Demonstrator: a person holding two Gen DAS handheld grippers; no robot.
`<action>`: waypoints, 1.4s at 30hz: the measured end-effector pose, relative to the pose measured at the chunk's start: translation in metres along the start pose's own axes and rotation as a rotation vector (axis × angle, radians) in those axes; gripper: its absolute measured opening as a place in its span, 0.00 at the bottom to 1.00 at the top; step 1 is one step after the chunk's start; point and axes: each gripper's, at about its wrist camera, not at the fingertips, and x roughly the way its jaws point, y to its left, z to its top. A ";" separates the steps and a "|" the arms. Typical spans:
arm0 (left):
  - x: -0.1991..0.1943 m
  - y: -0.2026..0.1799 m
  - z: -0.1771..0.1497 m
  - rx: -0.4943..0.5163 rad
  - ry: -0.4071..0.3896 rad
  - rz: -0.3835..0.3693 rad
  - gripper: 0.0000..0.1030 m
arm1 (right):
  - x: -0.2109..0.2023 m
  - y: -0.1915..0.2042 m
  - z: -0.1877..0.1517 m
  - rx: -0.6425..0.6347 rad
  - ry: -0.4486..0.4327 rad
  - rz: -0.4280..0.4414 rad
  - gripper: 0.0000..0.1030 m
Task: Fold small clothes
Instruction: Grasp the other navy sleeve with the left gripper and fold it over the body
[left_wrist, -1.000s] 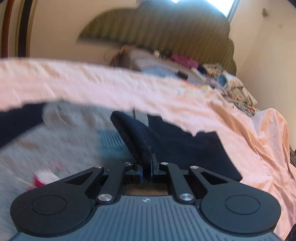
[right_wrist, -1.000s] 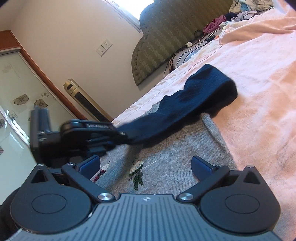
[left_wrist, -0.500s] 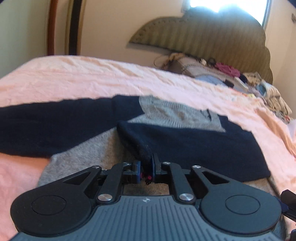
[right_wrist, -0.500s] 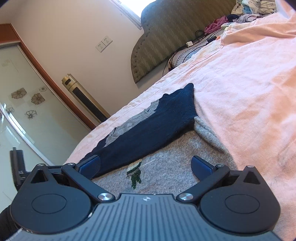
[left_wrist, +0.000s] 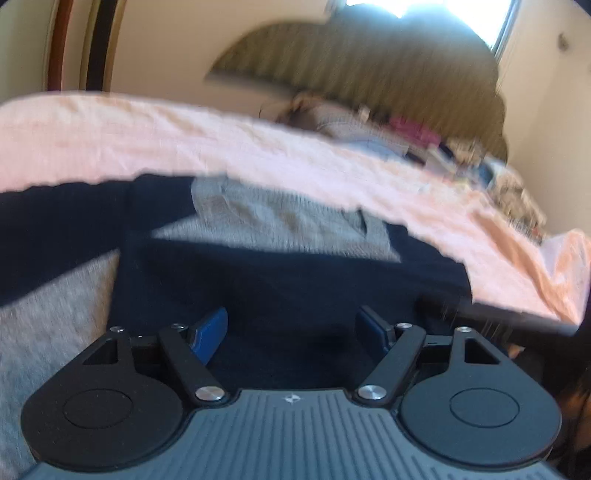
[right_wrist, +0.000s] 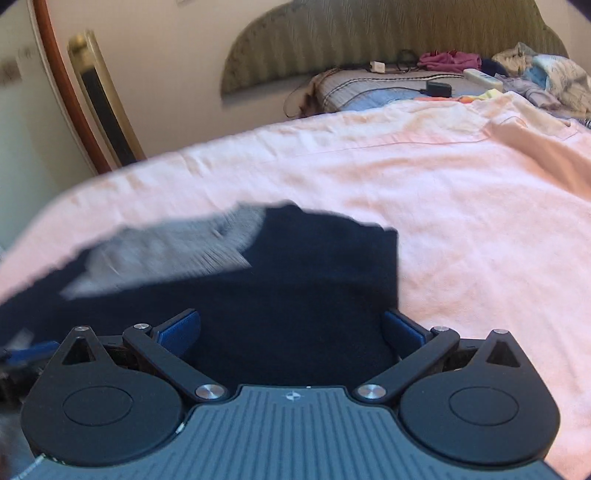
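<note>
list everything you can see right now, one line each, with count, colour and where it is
sweater: 1, grey with navy sleeves, flat on the bed, one sleeve folded across
bedsheet: 1, pink, covering the bed
headboard: 1, olive, at the wall
clothes pile: 1, mixed colours, by the headboard
pillow: 1, grey and blue, below the headboard
charger: 1, black, on the pillow
left gripper: 1, black, blue fingers open over the navy sleeve
right gripper: 1, black, blue fingers open over the sweater
</note>
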 end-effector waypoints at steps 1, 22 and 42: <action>0.000 0.005 -0.003 0.012 -0.017 -0.013 0.74 | -0.001 0.001 -0.002 0.001 -0.005 0.006 1.00; -0.205 0.372 -0.032 -1.053 -0.441 0.257 0.80 | -0.007 -0.002 0.000 0.017 -0.010 0.003 1.00; -0.157 0.237 0.035 -0.391 -0.424 0.507 0.06 | -0.008 -0.005 0.000 0.041 -0.020 0.018 1.00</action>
